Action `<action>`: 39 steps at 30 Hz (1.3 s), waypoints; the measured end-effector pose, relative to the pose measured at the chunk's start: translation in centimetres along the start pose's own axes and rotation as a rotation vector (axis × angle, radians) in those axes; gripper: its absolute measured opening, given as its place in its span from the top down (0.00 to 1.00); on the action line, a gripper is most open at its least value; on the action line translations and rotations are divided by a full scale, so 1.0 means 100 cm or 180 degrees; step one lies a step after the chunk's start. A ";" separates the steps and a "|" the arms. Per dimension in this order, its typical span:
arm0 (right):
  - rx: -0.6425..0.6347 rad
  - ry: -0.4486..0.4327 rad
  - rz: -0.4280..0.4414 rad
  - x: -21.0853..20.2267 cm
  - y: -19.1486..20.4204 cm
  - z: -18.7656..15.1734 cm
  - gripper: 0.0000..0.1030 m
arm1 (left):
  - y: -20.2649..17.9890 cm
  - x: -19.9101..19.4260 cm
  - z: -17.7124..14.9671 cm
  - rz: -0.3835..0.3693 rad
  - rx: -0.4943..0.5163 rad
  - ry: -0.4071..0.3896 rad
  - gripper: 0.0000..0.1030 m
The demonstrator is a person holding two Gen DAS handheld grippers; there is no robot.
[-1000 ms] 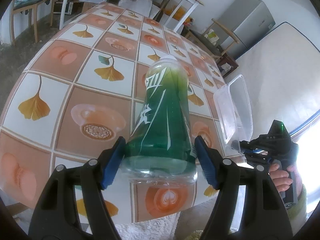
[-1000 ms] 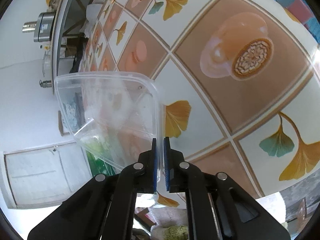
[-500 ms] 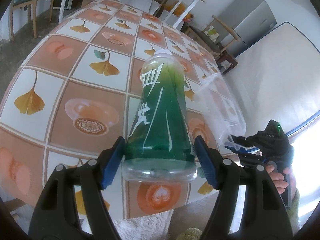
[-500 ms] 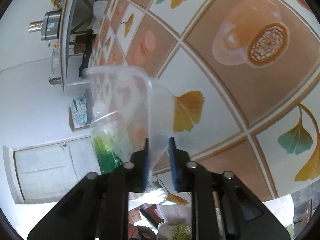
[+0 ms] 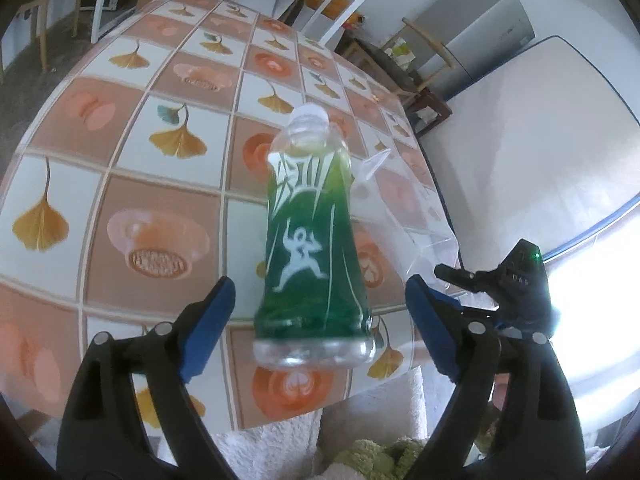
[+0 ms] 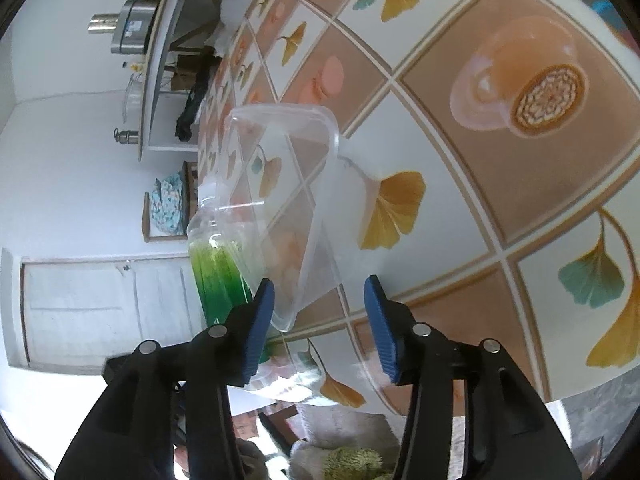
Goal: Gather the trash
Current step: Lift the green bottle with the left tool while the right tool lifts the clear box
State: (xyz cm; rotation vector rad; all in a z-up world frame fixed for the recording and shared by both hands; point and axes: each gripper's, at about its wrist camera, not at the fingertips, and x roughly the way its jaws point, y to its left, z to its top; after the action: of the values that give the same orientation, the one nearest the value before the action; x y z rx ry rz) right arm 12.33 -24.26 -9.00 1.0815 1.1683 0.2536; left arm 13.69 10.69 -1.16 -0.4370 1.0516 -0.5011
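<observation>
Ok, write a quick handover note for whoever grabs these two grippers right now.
Left tongs: opening, pads clear of the green bottle between them.
Right tongs: opening around the clear plastic container, pads off it.
Both items are at the near edge of the patterned table, side by side.
Done: no bin in view, nothing visibly collected.
Left: regrasp both and carry them to the trash.
</observation>
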 end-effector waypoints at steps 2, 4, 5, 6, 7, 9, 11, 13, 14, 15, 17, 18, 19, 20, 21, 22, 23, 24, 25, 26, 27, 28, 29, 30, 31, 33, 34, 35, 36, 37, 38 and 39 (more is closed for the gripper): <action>-0.0083 -0.0010 -0.0028 -0.002 0.001 0.000 0.54 | -0.003 0.004 0.008 0.0023 0.0057 0.0049 0.20; -0.0158 -0.0024 -0.0067 -0.006 0.002 -0.001 0.54 | -0.005 0.008 0.015 0.0059 0.0098 0.0099 0.20; -0.0182 -0.0025 -0.0073 -0.007 0.001 -0.001 0.53 | -0.007 0.013 0.019 0.0098 0.0124 0.0149 0.20; -0.0202 -0.0031 -0.0084 -0.010 0.001 -0.001 0.53 | -0.008 0.017 0.021 0.0125 0.0142 0.0185 0.20; -0.0213 -0.0041 -0.0100 -0.012 0.000 -0.001 0.53 | -0.009 0.021 0.024 0.0149 0.0153 0.0223 0.20; -0.0273 -0.0097 -0.0167 -0.018 0.001 0.001 0.53 | -0.009 0.029 0.029 0.0157 0.0155 0.0308 0.20; -0.0386 -0.0219 -0.0301 -0.026 0.004 0.003 0.53 | -0.009 0.034 0.032 0.0164 0.0166 0.0342 0.20; -0.0589 -0.0470 -0.0536 -0.037 0.013 0.005 0.53 | -0.008 0.041 0.035 0.0256 0.0214 0.0373 0.20; -0.0679 -0.0551 -0.0631 -0.040 0.017 0.006 0.53 | -0.009 0.042 0.036 0.0290 0.0239 0.0380 0.20; -0.0821 -0.0640 -0.0762 -0.043 0.024 0.008 0.53 | -0.009 0.046 0.037 0.0345 0.0279 0.0403 0.21; -0.1070 -0.0729 -0.0928 -0.044 0.038 0.012 0.53 | -0.007 0.052 0.038 0.0396 0.0307 0.0472 0.23; -0.1147 -0.0751 -0.0974 -0.045 0.042 0.014 0.53 | -0.006 0.053 0.038 0.0417 0.0308 0.0495 0.27; -0.1273 -0.0779 -0.1040 -0.045 0.050 0.017 0.53 | -0.006 0.055 0.038 0.0438 0.0313 0.0512 0.29; -0.1362 -0.0795 -0.1086 -0.045 0.054 0.020 0.53 | -0.006 0.056 0.037 0.0450 0.0326 0.0525 0.29; -0.1491 -0.0813 -0.1162 -0.043 0.062 0.024 0.53 | -0.006 0.058 0.037 0.0466 0.0343 0.0535 0.32; -0.1620 -0.0805 -0.1236 -0.040 0.070 0.029 0.53 | -0.006 0.058 0.037 0.0481 0.0354 0.0544 0.34; -0.1749 -0.0761 -0.1286 -0.037 0.077 0.034 0.53 | -0.006 0.059 0.036 0.0489 0.0364 0.0554 0.35; -0.1823 -0.0727 -0.1316 -0.032 0.082 0.039 0.53 | -0.006 0.060 0.036 0.0492 0.0370 0.0563 0.37; -0.1903 -0.0680 -0.1366 -0.027 0.087 0.044 0.53 | -0.006 0.060 0.035 0.0486 0.0367 0.0565 0.38; -0.1964 -0.0635 -0.1405 -0.023 0.090 0.047 0.53 | -0.006 0.060 0.035 0.0482 0.0369 0.0568 0.38; -0.2075 -0.0563 -0.1452 -0.016 0.095 0.053 0.53 | -0.006 0.060 0.035 0.0479 0.0368 0.0569 0.40; -0.2124 -0.0536 -0.1477 -0.013 0.098 0.054 0.53 | -0.007 0.060 0.034 0.0468 0.0362 0.0568 0.43; -0.2190 -0.0473 -0.1544 -0.006 0.101 0.059 0.53 | -0.007 0.060 0.032 0.0459 0.0355 0.0566 0.44; -0.2227 -0.0422 -0.1569 0.000 0.102 0.060 0.53 | -0.007 0.060 0.031 0.0471 0.0360 0.0559 0.45; -0.2269 -0.0347 -0.1567 0.005 0.103 0.062 0.53 | -0.008 0.059 0.030 0.0483 0.0368 0.0548 0.45; -0.2320 -0.0233 -0.1603 0.017 0.105 0.064 0.57 | -0.009 0.058 0.028 0.0504 0.0382 0.0521 0.45; -0.2355 -0.0193 -0.1645 0.020 0.105 0.063 0.59 | -0.010 0.057 0.027 0.0514 0.0394 0.0507 0.46; -0.2378 -0.0169 -0.1686 0.024 0.105 0.063 0.61 | -0.011 0.057 0.026 0.0526 0.0410 0.0491 0.46; -0.2388 -0.0140 -0.1726 0.028 0.104 0.064 0.65 | -0.011 0.057 0.025 0.0533 0.0418 0.0484 0.46; -0.2389 -0.0126 -0.1742 0.030 0.104 0.065 0.67 | -0.012 0.056 0.024 0.0541 0.0429 0.0474 0.46; -0.2386 -0.0115 -0.1760 0.031 0.103 0.065 0.72 | -0.013 0.056 0.023 0.0547 0.0435 0.0467 0.46; -0.2371 -0.0110 -0.1775 0.031 0.102 0.065 0.74 | -0.013 0.056 0.022 0.0554 0.0444 0.0458 0.46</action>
State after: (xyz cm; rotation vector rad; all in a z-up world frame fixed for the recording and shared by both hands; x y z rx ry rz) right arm 22.65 -20.62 -3.00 0.0957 1.1558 0.2014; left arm 17.64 6.60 -3.40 -0.1857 1.1732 -0.4518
